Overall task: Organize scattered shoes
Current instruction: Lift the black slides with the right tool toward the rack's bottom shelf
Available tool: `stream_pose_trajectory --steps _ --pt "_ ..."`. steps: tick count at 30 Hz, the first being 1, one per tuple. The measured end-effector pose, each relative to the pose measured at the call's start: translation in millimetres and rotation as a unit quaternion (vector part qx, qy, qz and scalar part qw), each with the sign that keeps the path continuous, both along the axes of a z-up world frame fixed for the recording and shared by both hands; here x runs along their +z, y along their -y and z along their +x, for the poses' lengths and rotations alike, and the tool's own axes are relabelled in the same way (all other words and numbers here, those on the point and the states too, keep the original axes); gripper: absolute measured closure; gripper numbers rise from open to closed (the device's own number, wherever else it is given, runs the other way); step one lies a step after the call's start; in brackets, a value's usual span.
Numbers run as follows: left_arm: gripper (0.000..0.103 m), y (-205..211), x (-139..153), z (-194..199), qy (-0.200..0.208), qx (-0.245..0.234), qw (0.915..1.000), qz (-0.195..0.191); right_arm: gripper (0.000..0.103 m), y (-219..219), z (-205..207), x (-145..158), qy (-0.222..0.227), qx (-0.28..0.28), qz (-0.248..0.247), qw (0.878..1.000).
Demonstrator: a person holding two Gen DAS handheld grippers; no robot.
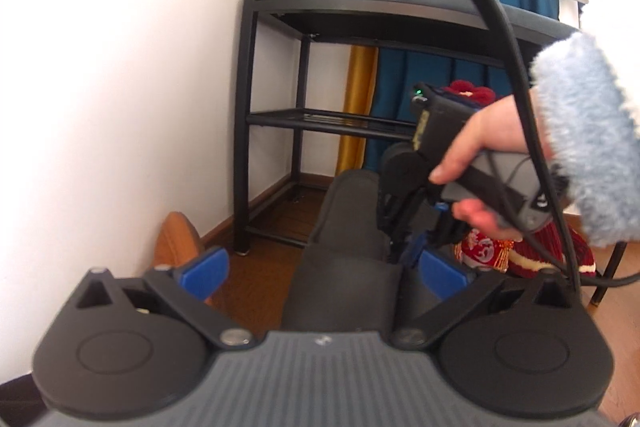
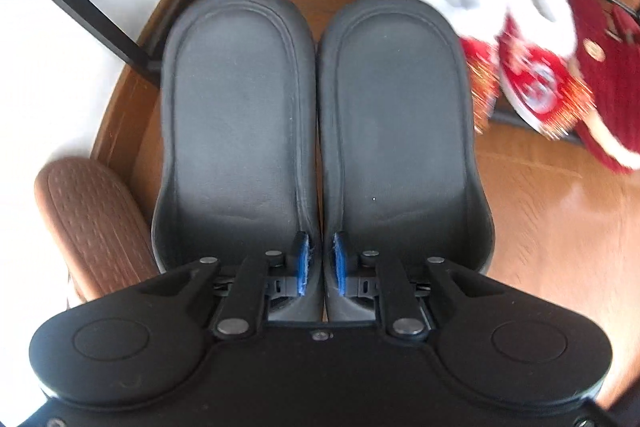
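Grey slippers pinched together in right gripper.

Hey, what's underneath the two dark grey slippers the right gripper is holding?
Wooden floor shows around the dark grey slippers, clamped together by the right gripper. A brown slipper lies beside them on their left. Whatever lies directly beneath is covered.

Grey slippers; brown dotted shoe; red-gold slippers
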State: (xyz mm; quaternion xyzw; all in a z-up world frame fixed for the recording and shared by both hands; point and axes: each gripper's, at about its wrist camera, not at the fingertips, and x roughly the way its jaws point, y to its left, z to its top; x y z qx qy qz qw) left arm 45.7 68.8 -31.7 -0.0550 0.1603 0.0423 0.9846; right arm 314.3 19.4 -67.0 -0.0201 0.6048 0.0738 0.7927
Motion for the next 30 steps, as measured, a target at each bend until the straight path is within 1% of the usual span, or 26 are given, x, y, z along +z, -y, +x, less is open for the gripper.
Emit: stream_pose_trajectory --steps 4,6,10,13,16,20,22,24,29,30 --pt "0.001 -8.6 -2.4 8.5 -0.009 0.013 0.9998 -0.016 0.089 -26.9 22.6 -3.4 0.024 0.027 -0.005 0.999" --pt "0.001 -13.1 -5.4 14.1 -0.016 0.022 0.9994 -0.020 0.089 -41.4 39.8 -7.7 0.041 0.039 -0.017 0.998" --pt "0.001 -20.1 -12.8 23.7 -0.030 0.036 0.9987 -0.022 0.089 -59.6 65.3 -13.2 0.079 0.053 -0.027 0.995" --pt "0.001 -24.5 -16.8 28.5 -0.035 0.045 0.9981 -0.023 0.089 -62.9 76.1 -17.7 0.113 0.056 -0.029 0.992" --pt "0.001 -27.3 -19.5 32.5 -0.036 0.052 0.9977 -0.024 0.089 -61.1 83.2 -26.1 0.137 0.048 -0.022 0.989" --pt "0.001 -27.7 -23.5 36.2 -0.038 0.057 0.9974 -0.019 0.089 -58.7 91.0 -37.3 0.165 0.058 -0.022 0.984" --pt "0.001 -27.8 -26.2 38.7 -0.043 0.057 0.9972 -0.018 0.093 -57.4 95.2 -40.6 0.181 0.063 -0.025 0.981" --pt "0.000 -27.6 -28.8 40.8 -0.048 0.058 0.9970 -0.019 0.096 -57.0 98.6 -41.5 0.192 0.059 -0.021 0.979" --pt "0.000 -26.7 -33.3 45.1 -0.055 0.059 0.9965 -0.018 0.096 -53.7 98.7 -43.8 0.214 0.053 -0.008 0.975" --pt "0.000 -26.5 -34.0 45.1 -0.055 0.060 0.9965 -0.018 0.094 -51.4 98.7 -44.1 0.216 0.053 -0.004 0.975"
